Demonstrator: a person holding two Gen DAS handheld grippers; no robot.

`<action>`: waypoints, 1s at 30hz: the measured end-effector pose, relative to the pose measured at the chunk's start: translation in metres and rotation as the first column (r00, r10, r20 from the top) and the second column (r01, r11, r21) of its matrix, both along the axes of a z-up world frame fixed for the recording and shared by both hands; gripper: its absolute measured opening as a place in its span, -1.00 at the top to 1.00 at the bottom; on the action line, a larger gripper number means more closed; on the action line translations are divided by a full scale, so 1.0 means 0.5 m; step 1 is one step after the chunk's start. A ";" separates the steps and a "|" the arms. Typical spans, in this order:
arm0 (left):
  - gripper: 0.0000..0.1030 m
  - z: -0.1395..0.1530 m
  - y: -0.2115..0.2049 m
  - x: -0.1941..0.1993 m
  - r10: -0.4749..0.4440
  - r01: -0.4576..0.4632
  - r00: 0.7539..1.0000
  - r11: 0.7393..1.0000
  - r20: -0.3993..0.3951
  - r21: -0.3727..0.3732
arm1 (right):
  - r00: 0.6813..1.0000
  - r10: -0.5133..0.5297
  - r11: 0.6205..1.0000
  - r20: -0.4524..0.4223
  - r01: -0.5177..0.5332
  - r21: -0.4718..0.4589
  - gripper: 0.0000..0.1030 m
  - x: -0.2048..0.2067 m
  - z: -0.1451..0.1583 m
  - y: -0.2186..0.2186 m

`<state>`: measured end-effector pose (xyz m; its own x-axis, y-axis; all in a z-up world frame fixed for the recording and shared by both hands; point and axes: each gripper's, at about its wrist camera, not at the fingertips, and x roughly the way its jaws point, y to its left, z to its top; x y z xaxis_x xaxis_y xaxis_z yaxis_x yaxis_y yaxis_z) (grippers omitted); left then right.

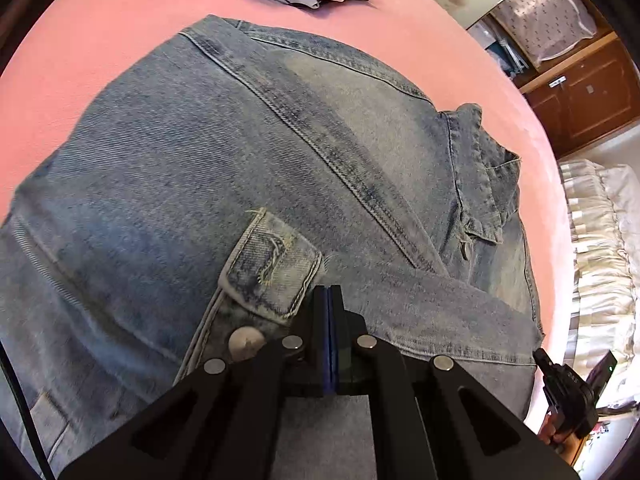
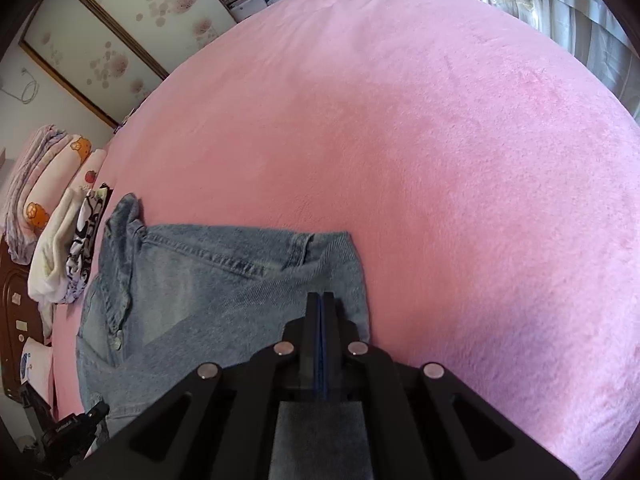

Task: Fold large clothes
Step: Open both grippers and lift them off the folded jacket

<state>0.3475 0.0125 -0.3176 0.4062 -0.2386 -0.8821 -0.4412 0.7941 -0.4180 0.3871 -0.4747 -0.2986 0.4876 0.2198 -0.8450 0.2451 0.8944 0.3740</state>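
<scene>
Denim, pale blue and stonewashed, makes up the one large jacket [image 1: 248, 168] spread back-up on the pink plush bedspread [image 1: 100, 48], which serves as the folding surface; taking that jacket as landmark, left of it in the right wrist view lies one stack of folded laundry, a cream piece over a black-and-white cartoon-print piece [image 2: 86, 232], likely finished work set aside; over the jacket's near hem, just beside a buttoned waist tab [image 1: 272, 268] and a single metal snap [image 1: 245, 342], the left gripper [image 1: 328, 300] has its jaws pressed together, and whether cloth is pinched I cannot tell; above the jacket's right edge the right gripper [image 2: 320, 304] is likewise closed, seemingly on nothing; right of the jacket, only bare bedspread.
</scene>
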 end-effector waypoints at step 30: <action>-0.51 0.331 -0.017 0.090 -0.469 0.457 0.883 0.860 -0.001 0.227 | 0.901 0.429 0.903 -0.057 -0.428 0.031 0.29 -0.105 0.202 0.144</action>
<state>0.3926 0.0040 -0.1523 0.3433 -0.2184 -0.9135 0.0175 0.9739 -0.2263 0.3346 -0.4028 -0.1977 0.2907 0.4110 -0.8640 -0.1381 0.9116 0.3872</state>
